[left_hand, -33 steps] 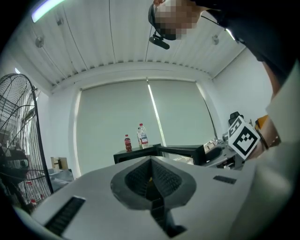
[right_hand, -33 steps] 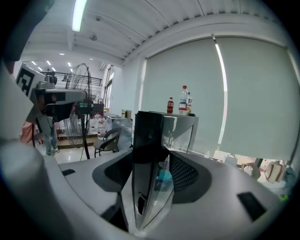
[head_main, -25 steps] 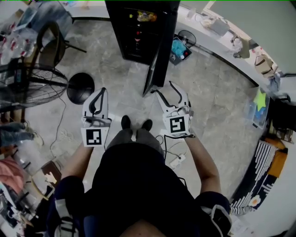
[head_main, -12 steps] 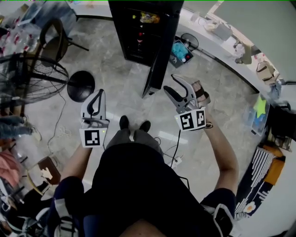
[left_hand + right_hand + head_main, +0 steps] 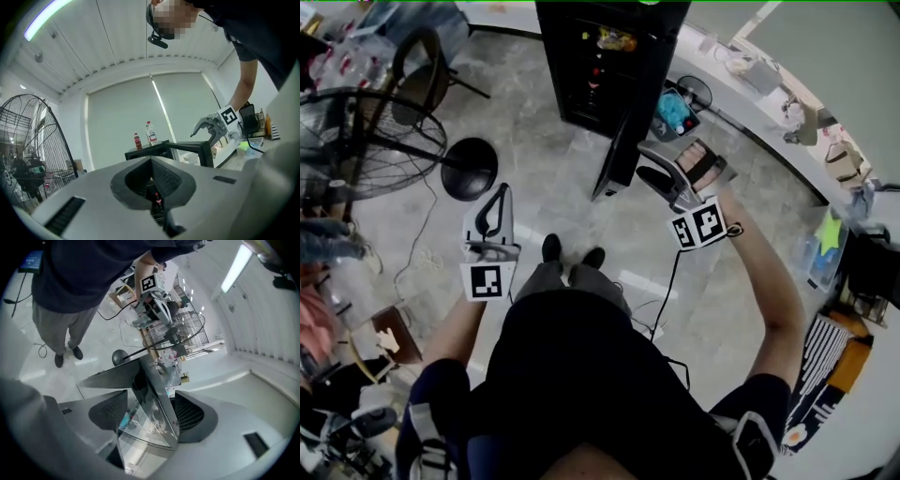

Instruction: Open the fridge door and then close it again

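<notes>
The black fridge [image 5: 598, 56] stands at the top of the head view with its glass door [image 5: 617, 155] swung out toward me. My right gripper [image 5: 641, 162] lies rolled on its side at the door's free edge. Its jaws have just been opening. In the right gripper view the door's edge [image 5: 157, 394] stands between the wide-apart pads [image 5: 108, 412] of the right gripper [image 5: 150, 414], with gaps on both sides. My left gripper [image 5: 495, 204] hangs lower left, shut and empty. Past the left gripper [image 5: 152, 161], the left gripper view shows the fridge [image 5: 161, 151] with two bottles [image 5: 151, 132] on top.
A standing fan [image 5: 356, 141] with a round black base [image 5: 469, 169] is at the left, a chair [image 5: 422, 75] behind it. A counter [image 5: 769, 103] with clutter curves along the right. Cables [image 5: 661, 309] lie on the floor by the person's feet [image 5: 572, 251].
The right gripper has rolled onto its side and moved up to the door's free edge, its jaws spreading wider. The left gripper has stayed put.
</notes>
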The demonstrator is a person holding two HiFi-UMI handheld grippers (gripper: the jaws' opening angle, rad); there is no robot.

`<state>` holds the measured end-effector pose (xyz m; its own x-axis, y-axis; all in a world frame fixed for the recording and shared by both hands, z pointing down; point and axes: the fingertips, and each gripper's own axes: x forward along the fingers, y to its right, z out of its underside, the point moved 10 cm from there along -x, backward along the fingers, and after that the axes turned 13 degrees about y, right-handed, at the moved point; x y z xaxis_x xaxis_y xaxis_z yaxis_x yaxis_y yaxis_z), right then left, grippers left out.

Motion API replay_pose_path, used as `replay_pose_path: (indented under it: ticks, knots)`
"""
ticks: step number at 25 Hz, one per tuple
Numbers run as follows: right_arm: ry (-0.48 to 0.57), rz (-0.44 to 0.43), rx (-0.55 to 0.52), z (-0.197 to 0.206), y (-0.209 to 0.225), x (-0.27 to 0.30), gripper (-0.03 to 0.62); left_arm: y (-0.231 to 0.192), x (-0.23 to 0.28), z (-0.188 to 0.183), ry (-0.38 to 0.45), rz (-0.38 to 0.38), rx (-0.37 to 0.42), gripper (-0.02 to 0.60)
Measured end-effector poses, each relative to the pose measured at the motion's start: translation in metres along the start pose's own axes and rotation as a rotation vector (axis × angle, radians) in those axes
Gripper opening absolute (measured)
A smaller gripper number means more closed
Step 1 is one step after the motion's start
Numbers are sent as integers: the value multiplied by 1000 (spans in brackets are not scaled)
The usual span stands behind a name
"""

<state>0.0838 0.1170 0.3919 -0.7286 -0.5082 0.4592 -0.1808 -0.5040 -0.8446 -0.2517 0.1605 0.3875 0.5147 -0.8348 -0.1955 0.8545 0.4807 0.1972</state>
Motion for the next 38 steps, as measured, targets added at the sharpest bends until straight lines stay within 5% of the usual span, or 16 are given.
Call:
replay_pose_path:
  ticks: [7,15,38]
  knots:
    - [36,-134,-192,5,7,22,356,-3,-9,-2,-14,-32,5,21]
    - [55,-229,-202,9,4,36,368,-8,-18,-2,-11,-48,11,21]
    - [-44,-168,-80,-11,36,115,360,-36,-1,12,-2,-21,-40,22]
